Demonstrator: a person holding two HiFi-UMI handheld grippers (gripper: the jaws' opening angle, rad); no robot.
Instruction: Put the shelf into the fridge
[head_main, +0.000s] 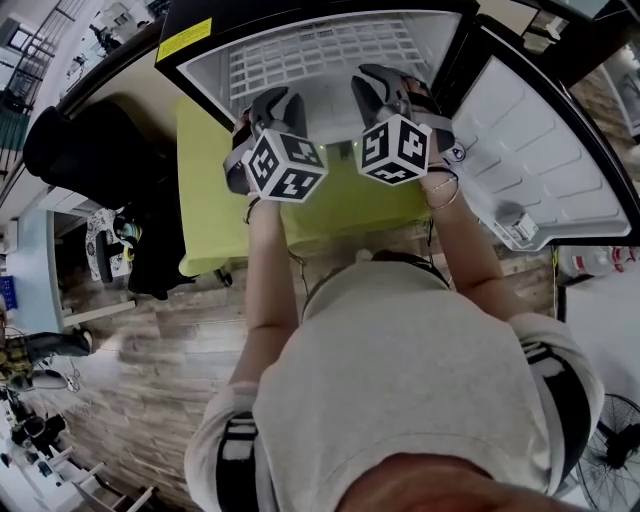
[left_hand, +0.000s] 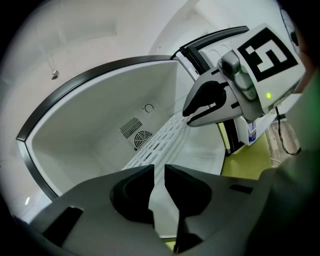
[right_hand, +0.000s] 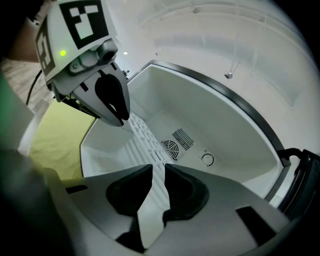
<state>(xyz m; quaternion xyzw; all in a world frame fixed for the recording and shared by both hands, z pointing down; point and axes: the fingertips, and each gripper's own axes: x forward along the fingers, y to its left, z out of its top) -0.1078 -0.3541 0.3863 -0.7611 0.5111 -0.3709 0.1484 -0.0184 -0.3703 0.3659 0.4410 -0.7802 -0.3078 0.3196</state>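
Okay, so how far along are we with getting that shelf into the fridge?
Mostly done: the fridge stands open and the white slotted shelf already lies inside, reaching toward the back wall. In hand: the left gripper and right gripper each grip its front edge. Left, probably: push it fully home if needed, let go, and pull both grippers out.

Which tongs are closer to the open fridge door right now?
The right tongs: they are next to the open door, while the left tongs sit beyond them, nearer the fridge's other wall.
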